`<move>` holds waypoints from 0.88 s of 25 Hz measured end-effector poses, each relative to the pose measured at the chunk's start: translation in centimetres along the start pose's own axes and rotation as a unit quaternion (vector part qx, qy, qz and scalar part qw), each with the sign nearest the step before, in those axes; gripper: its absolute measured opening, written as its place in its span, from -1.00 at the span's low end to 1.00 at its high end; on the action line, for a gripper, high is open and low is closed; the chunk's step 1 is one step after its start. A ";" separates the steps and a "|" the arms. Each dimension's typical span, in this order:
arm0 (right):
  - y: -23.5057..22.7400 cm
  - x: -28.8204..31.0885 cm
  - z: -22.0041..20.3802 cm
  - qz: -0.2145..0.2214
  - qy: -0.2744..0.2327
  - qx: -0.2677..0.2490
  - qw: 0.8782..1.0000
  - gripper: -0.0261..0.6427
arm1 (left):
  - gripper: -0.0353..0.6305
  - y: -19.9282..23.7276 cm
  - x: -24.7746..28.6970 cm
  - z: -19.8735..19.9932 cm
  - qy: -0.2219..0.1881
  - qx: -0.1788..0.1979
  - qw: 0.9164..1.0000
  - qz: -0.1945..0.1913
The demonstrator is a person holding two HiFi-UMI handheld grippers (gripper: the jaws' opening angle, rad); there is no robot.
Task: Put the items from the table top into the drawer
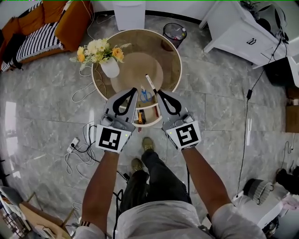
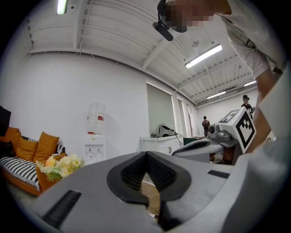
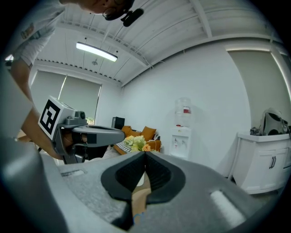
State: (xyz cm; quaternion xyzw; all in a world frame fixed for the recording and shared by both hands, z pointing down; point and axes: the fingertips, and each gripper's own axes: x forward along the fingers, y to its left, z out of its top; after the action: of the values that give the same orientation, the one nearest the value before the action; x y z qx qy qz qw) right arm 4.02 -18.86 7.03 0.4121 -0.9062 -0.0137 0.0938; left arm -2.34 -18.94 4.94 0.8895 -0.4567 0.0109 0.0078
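A round wooden table (image 1: 170,56) carries a white pen (image 1: 149,84) with a black tip and blue scissors (image 1: 145,96) near its front edge. Below that edge an open drawer (image 1: 154,113) holds an orange item (image 1: 139,117) and a dark one. My left gripper (image 1: 134,90) and right gripper (image 1: 158,92) hover side by side over the drawer, tips towards the table. Both are shut with nothing between the jaws. In the left gripper view my left gripper (image 2: 146,154) has its tips touching; in the right gripper view so does my right gripper (image 3: 145,154).
A white vase of yellow flowers (image 1: 110,66) stands on the table's left. Beyond the table are a water dispenser (image 1: 129,14), a bin (image 1: 174,33), a white cabinet (image 1: 238,32) and an orange sofa (image 1: 37,28). Cables (image 1: 79,144) lie on the floor at left.
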 end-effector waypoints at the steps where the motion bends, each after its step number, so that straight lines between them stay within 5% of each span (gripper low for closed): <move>1: -0.3 0.6 -0.8 0.000 0.004 0.003 1.000 -0.92 | -0.89 0.1 0.5 -0.9 0.005 -0.002 1.000 -0.001; 22: -3.9 9.6 -17.4 0.015 0.125 0.027 0.992 -0.75 | -0.89 3.6 7.6 -16.6 0.084 -0.044 0.996 0.001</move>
State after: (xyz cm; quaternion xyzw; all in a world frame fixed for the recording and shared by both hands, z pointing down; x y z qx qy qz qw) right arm 3.89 -27.71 25.22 0.3997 -0.8934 0.0638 0.1949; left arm -1.07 -26.81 21.78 0.8839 -0.4554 0.0653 0.0847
